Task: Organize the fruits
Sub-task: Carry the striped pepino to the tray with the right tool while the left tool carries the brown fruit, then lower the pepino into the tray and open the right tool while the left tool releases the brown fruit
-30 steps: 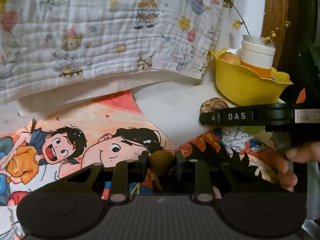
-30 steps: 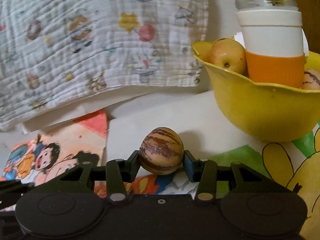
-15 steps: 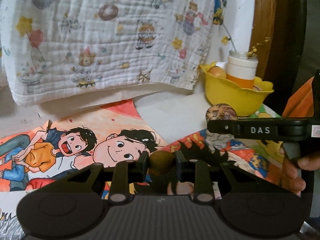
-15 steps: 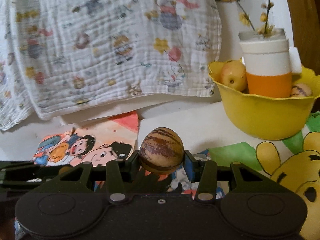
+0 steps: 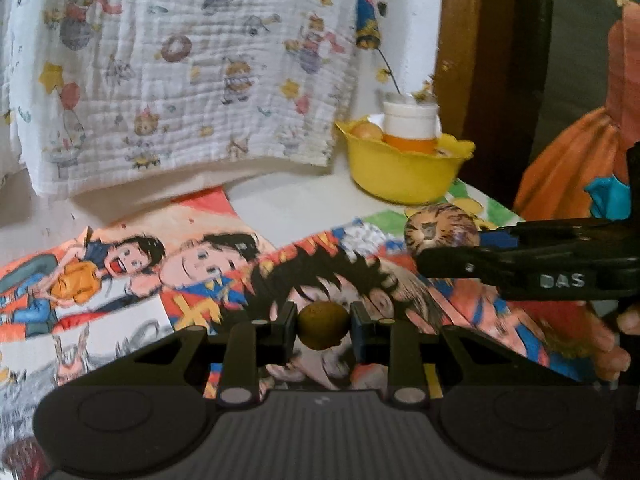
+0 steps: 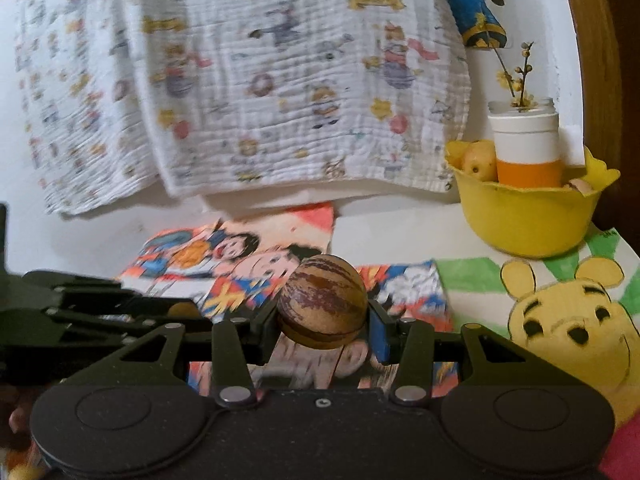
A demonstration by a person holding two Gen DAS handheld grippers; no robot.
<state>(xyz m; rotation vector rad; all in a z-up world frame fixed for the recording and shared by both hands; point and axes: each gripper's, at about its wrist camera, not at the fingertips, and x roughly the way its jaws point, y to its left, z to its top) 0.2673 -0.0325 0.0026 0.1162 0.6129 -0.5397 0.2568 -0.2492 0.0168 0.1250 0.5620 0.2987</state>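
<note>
Fruit in both grippers. Left wrist view: left gripper [image 5: 323, 326] had its jaws clamped on a small brown-green fruit [image 5: 323, 325], held above the cartoon posters [image 5: 192, 264]; the right gripper [image 5: 452, 246] showed side-on at right, clamped on a striped round fruit [image 5: 440, 230]. Versus a second earlier the yellow bowl [image 5: 404, 176] looked smaller and farther, so both tools had pulled back from it. Right wrist view: jaws pinched the striped fruit at centre frame, bowl at far right, well apart, with a yellow fruit [image 6: 478, 160] and a white-orange cup [image 6: 526, 148] inside. Neither fruit was deposited; likely heading somewhere other than the bowl.
</note>
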